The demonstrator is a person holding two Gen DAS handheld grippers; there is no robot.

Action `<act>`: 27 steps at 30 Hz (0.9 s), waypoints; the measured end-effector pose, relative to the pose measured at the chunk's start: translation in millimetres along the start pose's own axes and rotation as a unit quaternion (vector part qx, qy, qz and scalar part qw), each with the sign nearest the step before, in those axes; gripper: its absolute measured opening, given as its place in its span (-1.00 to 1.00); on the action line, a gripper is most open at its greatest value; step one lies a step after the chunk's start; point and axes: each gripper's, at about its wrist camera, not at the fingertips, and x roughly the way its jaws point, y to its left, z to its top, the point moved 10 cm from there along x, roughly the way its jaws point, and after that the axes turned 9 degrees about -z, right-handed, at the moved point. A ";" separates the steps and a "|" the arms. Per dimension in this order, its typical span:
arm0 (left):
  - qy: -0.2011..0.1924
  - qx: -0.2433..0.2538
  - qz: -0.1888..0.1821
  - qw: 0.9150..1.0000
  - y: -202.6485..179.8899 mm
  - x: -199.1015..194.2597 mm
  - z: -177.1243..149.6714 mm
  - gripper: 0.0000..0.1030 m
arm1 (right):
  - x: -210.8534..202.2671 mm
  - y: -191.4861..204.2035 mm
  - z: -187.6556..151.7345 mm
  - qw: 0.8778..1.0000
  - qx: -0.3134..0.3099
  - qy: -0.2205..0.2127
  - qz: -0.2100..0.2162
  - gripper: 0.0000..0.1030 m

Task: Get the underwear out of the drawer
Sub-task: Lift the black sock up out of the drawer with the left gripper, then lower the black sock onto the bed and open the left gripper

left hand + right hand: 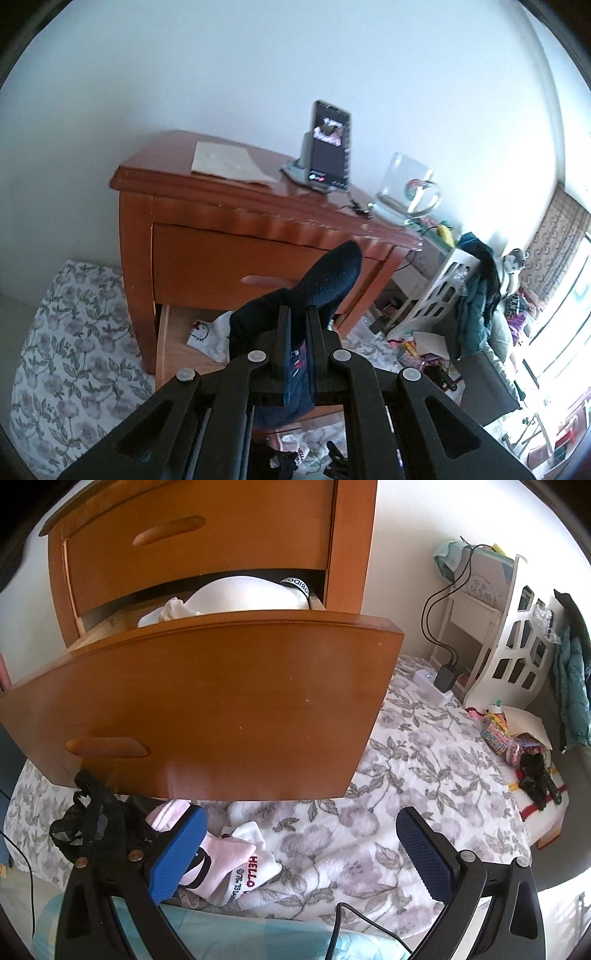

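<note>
- Left gripper (298, 334): clamped on a dark navy garment (325, 284), long axis along the fingers, free end pointing up toward the nightstand (207, 229).
- Right gripper (301, 853): fingers spread apart, holding nothing.
- Right wrist view only: open drawer (207, 709) front (white underwear (243, 594) inside), black lace garment (86, 819) on the floral blanket (424, 760).

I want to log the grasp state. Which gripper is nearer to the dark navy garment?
Left. The left gripper is shut on the dark navy garment, above the open drawer. The right gripper is open low over the floral blanket; the garment is not in its view.
</note>
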 end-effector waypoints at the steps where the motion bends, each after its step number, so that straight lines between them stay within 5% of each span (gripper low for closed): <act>1: -0.003 0.004 -0.005 1.000 -4.7 -5.1 -1.1 -0.87 | -0.7 0.1 0.0 1.000 0.000 -0.001 0.000 1.00; 5: -0.003 0.013 -0.009 1.000 -16.6 -14.8 -7.8 -0.87 | -3.4 0.3 0.9 1.000 0.000 -0.006 -0.003 1.00; 22: 0.130 -0.057 0.024 0.990 34.5 41.9 -123.1 -0.83 | -7.7 3.2 0.8 1.000 -0.010 -0.009 -0.007 1.00; 24: 0.132 -0.071 0.024 0.988 40.7 45.8 -128.2 -0.50 | -7.2 3.2 0.5 1.000 -0.010 -0.009 -0.007 1.00; 25: 0.133 -0.080 0.030 0.987 46.1 47.2 -131.4 -0.07 | -7.1 3.2 0.4 1.000 -0.010 -0.009 -0.007 1.00; 26: 0.133 -0.084 0.035 0.987 49.6 47.5 -132.6 0.14 | -6.9 3.4 0.5 1.000 -0.010 -0.009 -0.007 1.00; 27: 0.131 -0.088 0.040 0.987 54.0 47.3 -133.6 0.15 | -6.5 3.5 0.5 1.000 -0.010 -0.008 -0.007 1.00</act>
